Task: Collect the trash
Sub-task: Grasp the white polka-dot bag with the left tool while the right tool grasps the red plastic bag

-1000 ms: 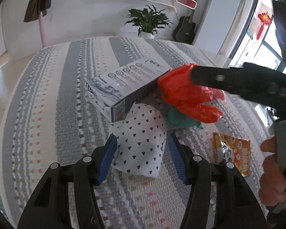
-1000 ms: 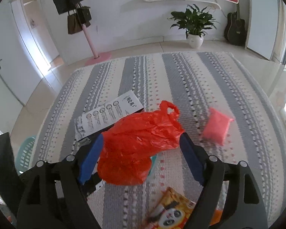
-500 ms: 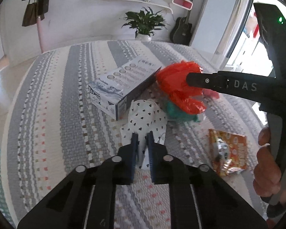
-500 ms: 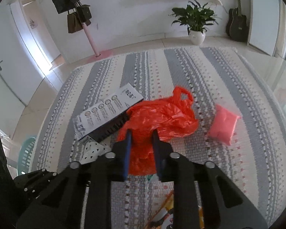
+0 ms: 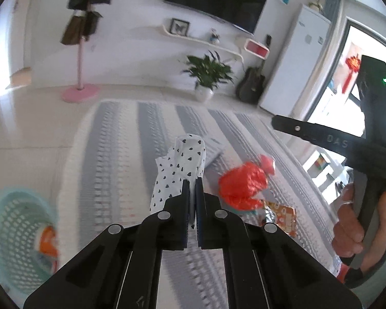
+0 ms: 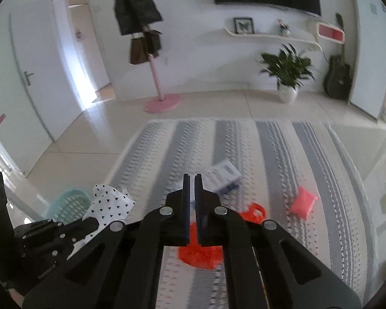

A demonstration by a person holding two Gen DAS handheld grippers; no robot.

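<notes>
Both our claws have snapped shut and lifted off the striped rug [image 5: 110, 154]. Our left gripper [image 5: 192, 180] now pinches the heart-print bag [image 5: 182, 164]; our right gripper [image 6: 192, 177] seems clamped on the red plastic bag [image 6: 200, 252] hanging underneath. The teal basket [image 5: 15, 229] waits at eight o'clock, ready for both.

On the striped rug [image 6: 283, 154], a box [image 6: 224, 175] lies behind the plastic bag [image 6: 254, 211], a small packet [image 6: 303, 203] to the bag's right and a snack wrapper [image 5: 283, 213] before it, while a basket [image 5: 15, 231] stands off the rug's left edge, on the floor.
</notes>
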